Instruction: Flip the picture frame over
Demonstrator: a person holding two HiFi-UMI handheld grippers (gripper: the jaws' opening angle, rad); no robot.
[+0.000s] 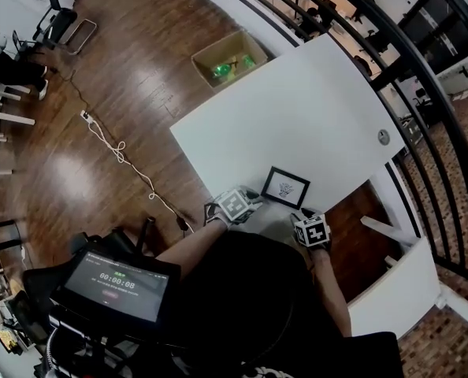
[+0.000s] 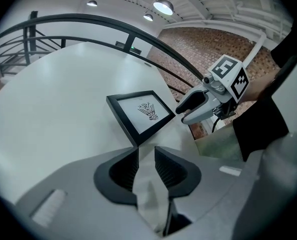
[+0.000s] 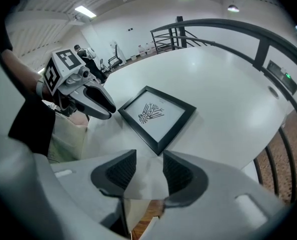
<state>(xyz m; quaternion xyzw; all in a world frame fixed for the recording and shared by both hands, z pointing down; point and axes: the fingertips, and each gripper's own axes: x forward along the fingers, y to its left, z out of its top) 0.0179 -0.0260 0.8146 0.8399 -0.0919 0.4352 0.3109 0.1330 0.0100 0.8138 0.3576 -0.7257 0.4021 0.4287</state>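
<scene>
A small black picture frame point(image 1: 286, 187) lies face up near the front edge of the white table point(image 1: 297, 109), with a dark line drawing on white paper. In the left gripper view the frame point(image 2: 141, 113) lies just beyond my left gripper point(image 2: 146, 154), whose jaws stand apart with only table between them. In the right gripper view the frame point(image 3: 157, 116) lies just ahead of my right gripper point(image 3: 148, 159), also open and empty. In the head view the left gripper point(image 1: 250, 201) is at the frame's near left and the right gripper point(image 1: 303, 217) at its near right.
A round grey disc point(image 1: 384, 137) sits by the table's right edge. A dark railing point(image 1: 391, 61) curves behind and right of the table. An open cardboard box point(image 1: 230, 57) with green items stands on the wood floor beyond, and a white cable point(image 1: 116, 148) lies at the left.
</scene>
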